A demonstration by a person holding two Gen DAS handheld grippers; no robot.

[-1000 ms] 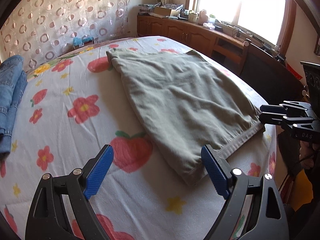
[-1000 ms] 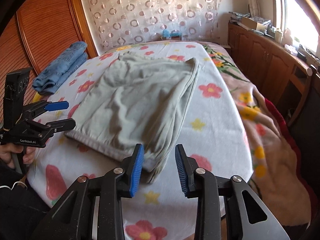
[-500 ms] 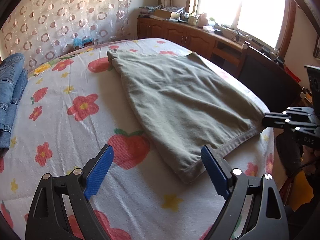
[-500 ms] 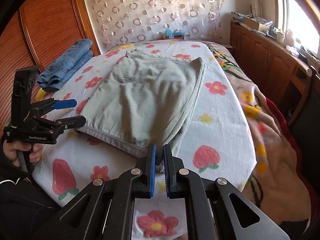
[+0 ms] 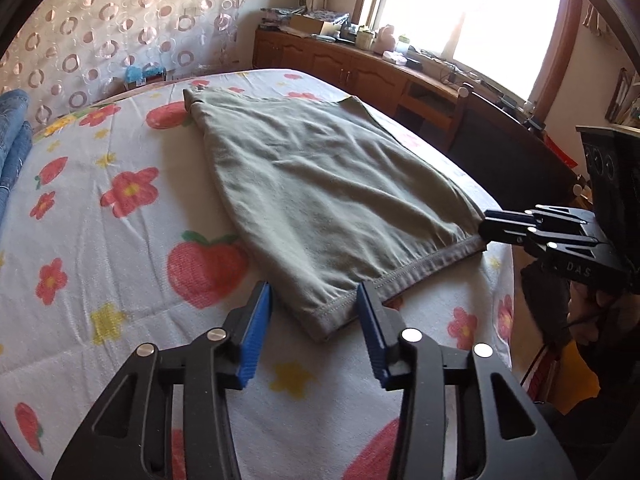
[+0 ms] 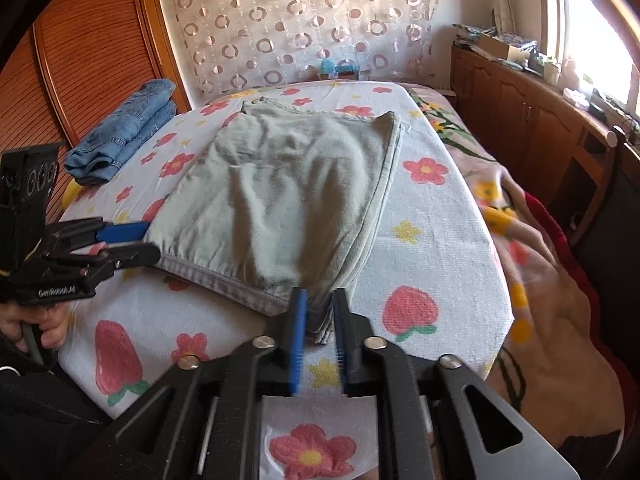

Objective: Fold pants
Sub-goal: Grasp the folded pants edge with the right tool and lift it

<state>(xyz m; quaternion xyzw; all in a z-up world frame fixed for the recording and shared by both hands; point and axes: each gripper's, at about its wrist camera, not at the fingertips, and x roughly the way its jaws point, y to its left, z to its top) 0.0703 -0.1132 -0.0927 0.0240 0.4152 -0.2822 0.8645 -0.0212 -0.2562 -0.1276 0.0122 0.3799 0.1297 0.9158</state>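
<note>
Fingers of the right gripper [image 6: 319, 322] stand almost together, their blue pads clamped on the near right corner of the pants [image 6: 280, 200]; a thin bunch of the grey-green cloth shows squeezed in the narrow gap between them. In the left wrist view this same tool [image 5: 486, 226] meets that waistband corner at the bed's right edge, tips together on the hem. Fingers of the left gripper [image 5: 314, 332] are spread wide, holding nothing; the near left corner of the waistband lies between the two blue pads, the right pad beside the stitched hem, though whether it touches the cloth cannot be told. From the right wrist view that tool [image 6: 138, 242] sits at the left end of the waistband with one blue finger above and one black finger below the cloth edge, a hand [image 6: 36, 322] gripping its handle.

Outward, the pants lie folded flat on the flowered bedsheet [image 5: 100, 248], waistband toward the cameras, the folded legs reaching toward the far side of the bed. A stack of folded blue jeans [image 6: 124, 128] rests well apart at the far left edge of the bed. Behind the bed hangs a curtain with ring patterns [image 6: 304, 20], and wooden cabinets [image 6: 520, 120] run under the bright window [image 5: 472, 12] on the right
</note>
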